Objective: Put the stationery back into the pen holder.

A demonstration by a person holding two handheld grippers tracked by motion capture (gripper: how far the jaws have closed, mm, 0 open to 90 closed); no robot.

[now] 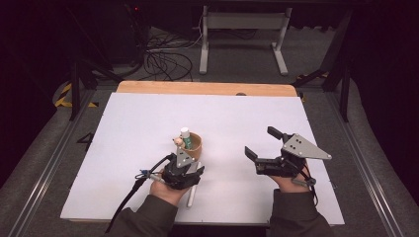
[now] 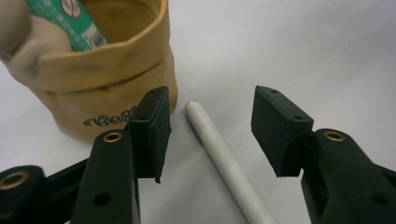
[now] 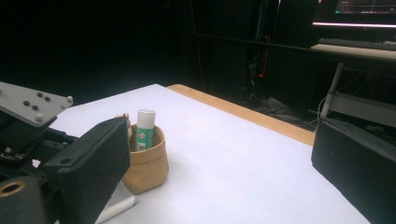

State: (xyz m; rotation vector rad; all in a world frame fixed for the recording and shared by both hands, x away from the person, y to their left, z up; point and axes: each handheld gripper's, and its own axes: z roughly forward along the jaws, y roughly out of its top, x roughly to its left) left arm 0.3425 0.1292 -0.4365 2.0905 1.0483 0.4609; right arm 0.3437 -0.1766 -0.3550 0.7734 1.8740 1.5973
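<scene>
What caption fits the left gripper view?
Left gripper open astride a white marker beside the tan pouch.

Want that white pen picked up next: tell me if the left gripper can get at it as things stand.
Probably yes. The left gripper already straddles the white pen, pads not touching it; the tan pouch stands close beside one jaw but off the pen.

Matt white pen (image 2: 224, 158), tan paper-like pouch (image 2: 107, 84)
</scene>
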